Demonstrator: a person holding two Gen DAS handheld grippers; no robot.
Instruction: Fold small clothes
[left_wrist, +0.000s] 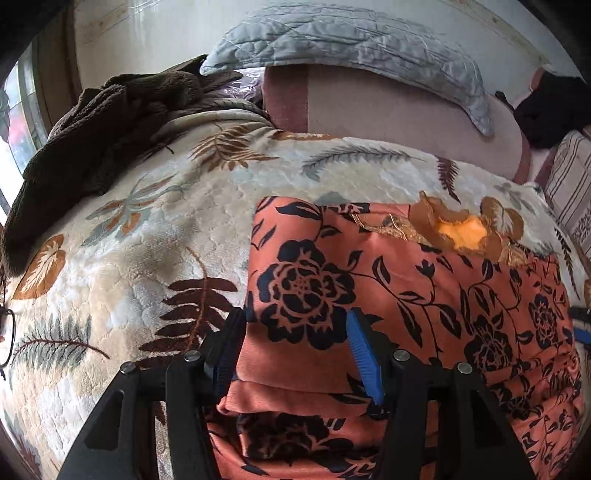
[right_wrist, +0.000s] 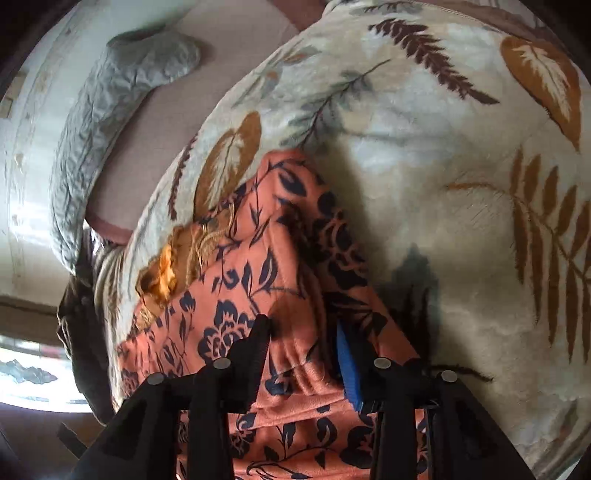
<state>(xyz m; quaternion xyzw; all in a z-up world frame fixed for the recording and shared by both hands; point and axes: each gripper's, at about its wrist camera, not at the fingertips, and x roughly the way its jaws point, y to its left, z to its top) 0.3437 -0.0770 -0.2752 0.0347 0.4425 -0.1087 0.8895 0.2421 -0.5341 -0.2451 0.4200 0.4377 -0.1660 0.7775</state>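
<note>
An orange garment with a dark floral print (left_wrist: 388, 295) lies folded on a cream leaf-patterned blanket (left_wrist: 147, 240). A gold embroidered patch (left_wrist: 465, 229) shows at its far edge. My left gripper (left_wrist: 295, 321) is open, with its fingers straddling the garment's near left part and fabric bunched between them. In the right wrist view the same garment (right_wrist: 251, 266) lies on the blanket (right_wrist: 443, 166). My right gripper (right_wrist: 301, 332) is open, its fingers astride a gathered fold at the garment's edge.
A dark brown fleece (left_wrist: 92, 140) lies at the blanket's far left. A grey quilted pillow (left_wrist: 351, 40) rests on a pinkish bedsheet (left_wrist: 388, 122) behind. A black item (left_wrist: 550, 110) and striped fabric (left_wrist: 569, 184) sit at the far right. A window (right_wrist: 33, 373) is at the left.
</note>
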